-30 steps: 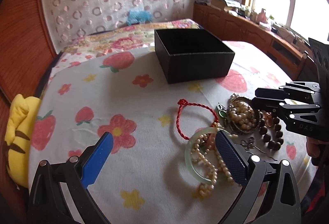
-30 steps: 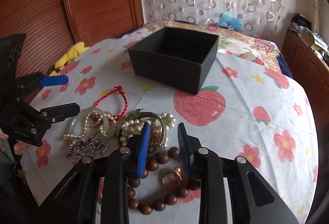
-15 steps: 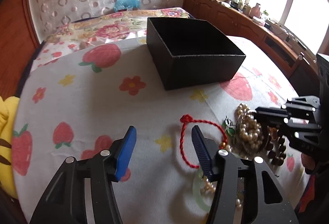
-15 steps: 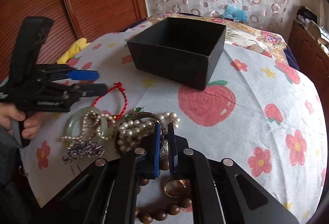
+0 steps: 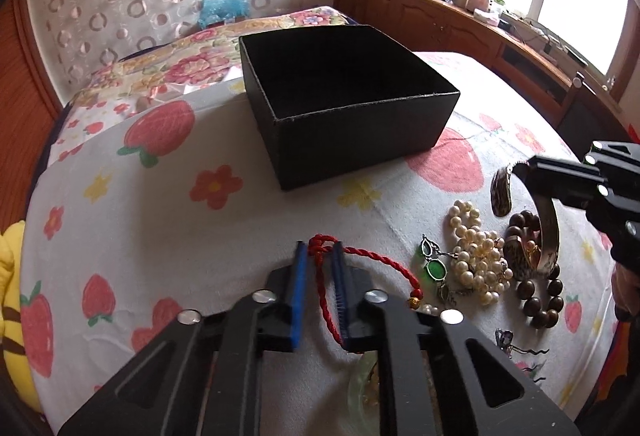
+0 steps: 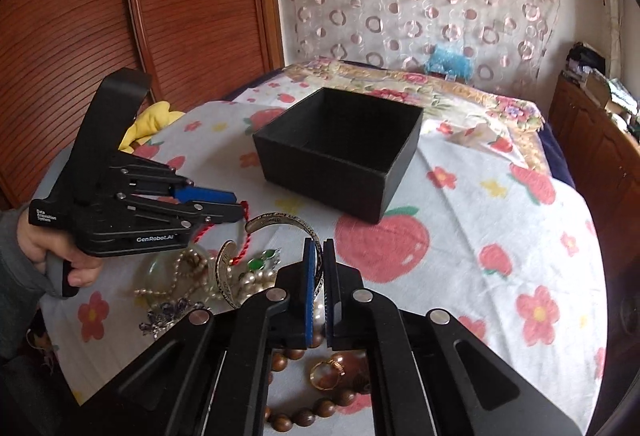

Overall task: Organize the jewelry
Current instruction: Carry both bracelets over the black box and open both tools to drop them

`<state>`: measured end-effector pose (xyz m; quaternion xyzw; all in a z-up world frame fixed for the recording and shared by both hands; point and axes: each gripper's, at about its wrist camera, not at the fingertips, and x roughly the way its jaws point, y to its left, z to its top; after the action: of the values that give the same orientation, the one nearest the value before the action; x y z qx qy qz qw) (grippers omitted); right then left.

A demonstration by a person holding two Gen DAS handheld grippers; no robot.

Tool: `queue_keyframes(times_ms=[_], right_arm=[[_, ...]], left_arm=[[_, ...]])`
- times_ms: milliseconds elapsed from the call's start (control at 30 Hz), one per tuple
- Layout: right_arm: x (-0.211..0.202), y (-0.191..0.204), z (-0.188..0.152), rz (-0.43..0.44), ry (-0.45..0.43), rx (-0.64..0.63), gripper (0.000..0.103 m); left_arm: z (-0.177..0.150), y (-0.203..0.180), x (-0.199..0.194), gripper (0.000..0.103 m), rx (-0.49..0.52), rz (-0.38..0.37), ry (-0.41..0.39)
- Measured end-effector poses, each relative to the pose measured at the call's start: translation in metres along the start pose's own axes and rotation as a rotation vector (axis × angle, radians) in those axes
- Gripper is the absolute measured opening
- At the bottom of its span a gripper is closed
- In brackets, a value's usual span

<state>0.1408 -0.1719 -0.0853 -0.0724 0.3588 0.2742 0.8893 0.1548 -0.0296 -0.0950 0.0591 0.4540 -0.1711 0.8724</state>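
While both of my tongs are pinching jewelry, the black box (image 5: 348, 96) is sitting open on the fruit-print cloth (image 5: 152, 204), and nothing is showing inside it. My left tongs (image 5: 320, 256) are closing on a red cord (image 5: 376, 260), just in front of the box's near corner; the cord's knotted loop is poking out past the tips, and the rest is trailing back toward a small gold bead. The cord is looking soft and light, so I am expecting it to droop and swing; gripping near the knot is probably safest against slipping. My right tongs (image 6: 319, 256) are clamping a silver cuff (image 6: 280, 222), in front of the box and to its right in the left view. The cuff is looking stiff and smooth, so I am judging that a hold across its flat band will suit it. Pearls (image 5: 476, 252), a green pendant (image 5: 434, 268) and wooden beads (image 5: 540, 300) are lying in a heap under the cuff.
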Motion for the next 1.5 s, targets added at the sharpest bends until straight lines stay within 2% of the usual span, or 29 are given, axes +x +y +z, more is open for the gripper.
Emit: queue_keyframes(times_ms=[267, 500, 700, 867, 1033, 1233, 1333, 1367, 1400, 1500], right_arm=[[-0.002, -0.011, 0.012, -0.015, -0.018, 0.020, 0.005], [0.001, -0.022, 0.039, -0.028, -0.055, 0.028, 0.005], [0.022, -0.034, 0.066, -0.057, -0.059, 0.030, 0.005], [0.038, -0.038, 0.081, -0.084, -0.058, 0.016, 0.005], [0.037, -0.046, 0.085, -0.088, -0.069, 0.036, 0.005], [0.034, -0.053, 0.085, -0.104, -0.066, 0.013, 0.005], [0.033, -0.056, 0.086, -0.104, -0.070, 0.009, 0.005], [0.033, -0.056, 0.087, -0.104, -0.071, 0.006, 0.005], [0.033, -0.056, 0.088, -0.105, -0.073, 0.000, 0.005], [0.036, -0.053, 0.089, -0.101, -0.078, -0.010, 0.005]], left_arm=[[0.011, 0.003, -0.025, 0.002, -0.029, 0.038, -0.062], [0.027, 0.006, -0.065, 0.002, -0.049, 0.064, -0.176], [0.047, 0.008, -0.078, 0.002, -0.058, 0.086, -0.220], [0.064, 0.009, -0.080, 0.002, -0.060, 0.088, -0.237], [0.088, 0.003, -0.076, 0.002, -0.040, 0.092, -0.249], [0.110, 0.000, -0.054, 0.002, -0.058, 0.073, -0.225], [0.117, -0.002, -0.044, 0.002, -0.054, 0.088, -0.218], [0.119, -0.002, -0.041, 0.003, -0.052, 0.097, -0.215], [0.120, -0.002, -0.038, 0.009, -0.053, 0.103, -0.209], [0.118, -0.001, -0.038, 0.032, -0.064, 0.108, -0.215]])
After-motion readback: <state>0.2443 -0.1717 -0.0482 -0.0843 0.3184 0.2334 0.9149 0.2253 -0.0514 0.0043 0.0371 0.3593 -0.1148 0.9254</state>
